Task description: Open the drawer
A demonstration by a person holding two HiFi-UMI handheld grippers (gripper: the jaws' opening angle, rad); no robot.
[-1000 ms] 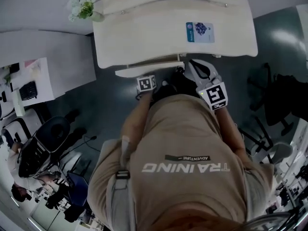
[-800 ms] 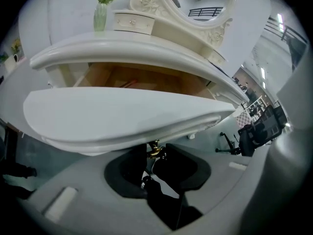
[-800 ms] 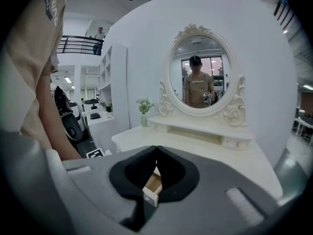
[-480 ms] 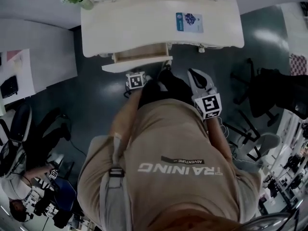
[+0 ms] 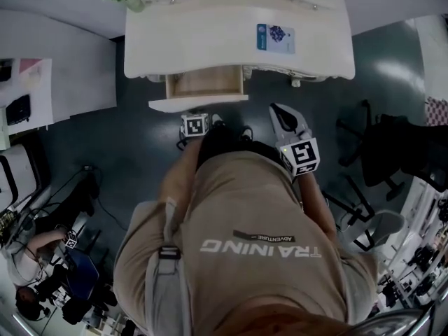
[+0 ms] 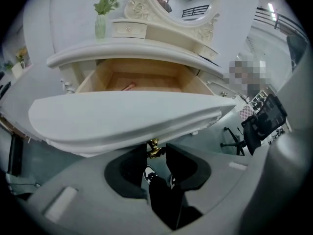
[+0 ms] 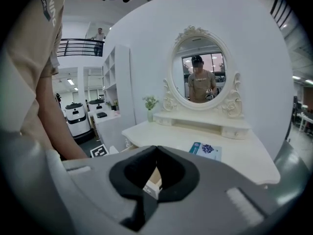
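Drawer open, my left jaws on its knob.

My left gripper [image 6: 155, 153] pinches the small gold knob [image 6: 153, 148] at the lower edge of the white drawer [image 6: 122, 116]. Beyond the jaws, the drawer stands drawn out from under the tabletop [image 6: 146, 50], with a small pinkish thing [image 6: 128, 86] on its wooden floor that is too blurred for me to name. My right gripper [image 7: 156, 150] has its jaws pressed together on nothing. Past their tips a blue-and-white card [image 7: 205, 150] lies on the tabletop below the oval mirror [image 7: 201, 72].
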